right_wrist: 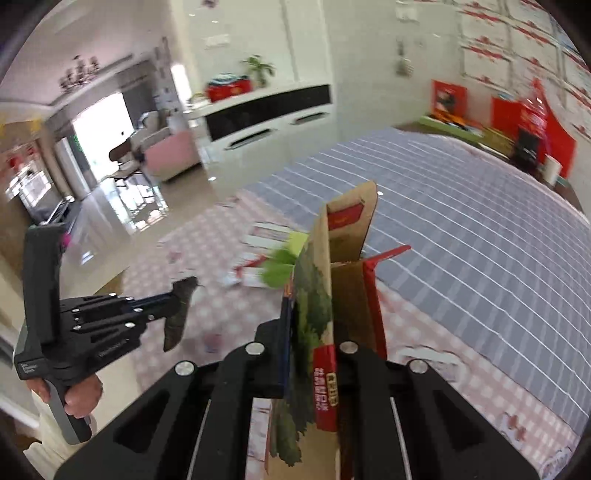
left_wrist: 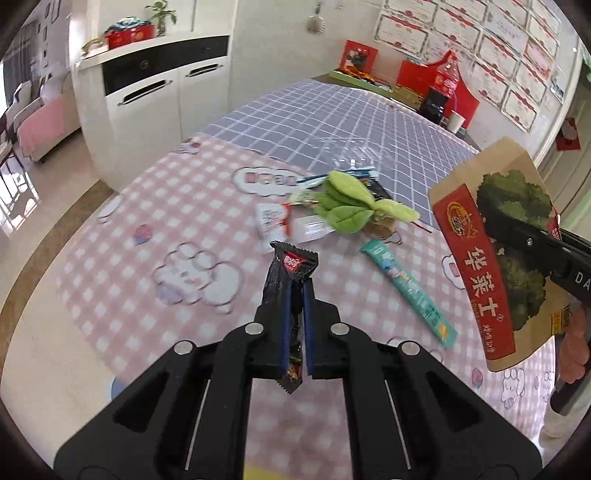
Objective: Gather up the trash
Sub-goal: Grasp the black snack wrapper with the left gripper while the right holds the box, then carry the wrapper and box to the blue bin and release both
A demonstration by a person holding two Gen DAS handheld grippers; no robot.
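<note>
I hold left gripper pinched on black wrapper, right gripper clamped on brown pouch. 2 risks: thin wrapper slips out; teal stick ahead-right stays uncollected.

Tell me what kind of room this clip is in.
Likely a home dining area: a table under checked cloths, a white sideboard with a plant, and a sofa in the next room.
</note>
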